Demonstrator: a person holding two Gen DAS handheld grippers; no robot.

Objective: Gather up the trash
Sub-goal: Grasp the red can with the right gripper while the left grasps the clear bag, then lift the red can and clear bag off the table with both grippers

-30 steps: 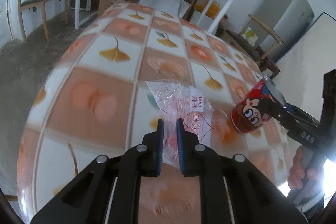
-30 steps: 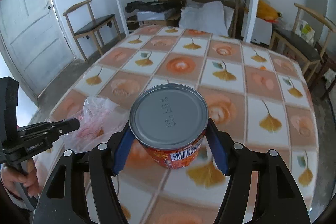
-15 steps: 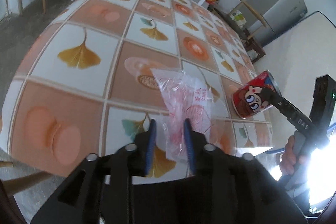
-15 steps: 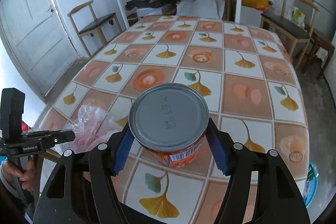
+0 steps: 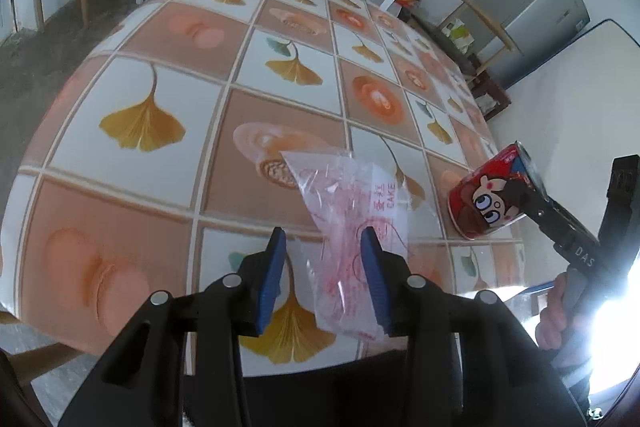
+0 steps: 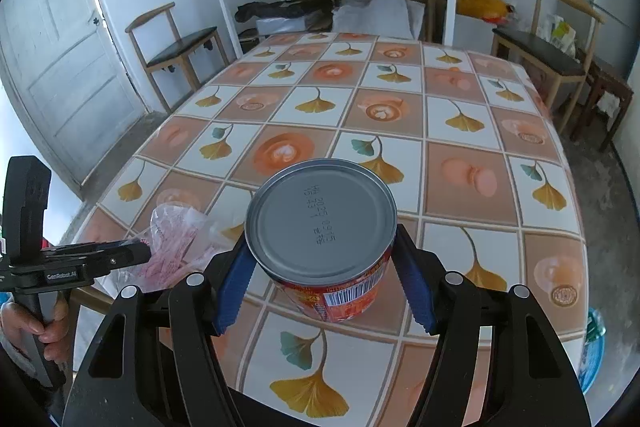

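A person stands at the near edge of a table (image 6: 460,131) covered in a cloth of orange and white squares with ginkgo leaves, a gripper in each hand.

The left gripper (image 5: 323,269) hangs over the near edge with its 2 blue pads spread; its jaws have just been opening. A crumpled clear wrapper (image 5: 352,219) printed in red, with the word CAKE on it, sits between them. It lies against the right pad, well clear of the left one, so nothing is pinched.

The right gripper (image 6: 322,277) is clamped on a red can (image 6: 324,227), 1 pad on each side of its body, the plain grey end turned towards the camera. From the left wrist view the can (image 5: 490,201) shows a cartoon face and is held tilted above the table's near right part, just right of the wrapper.

A wooden chair (image 6: 176,47) stands at the far left by a white door (image 6: 60,59).
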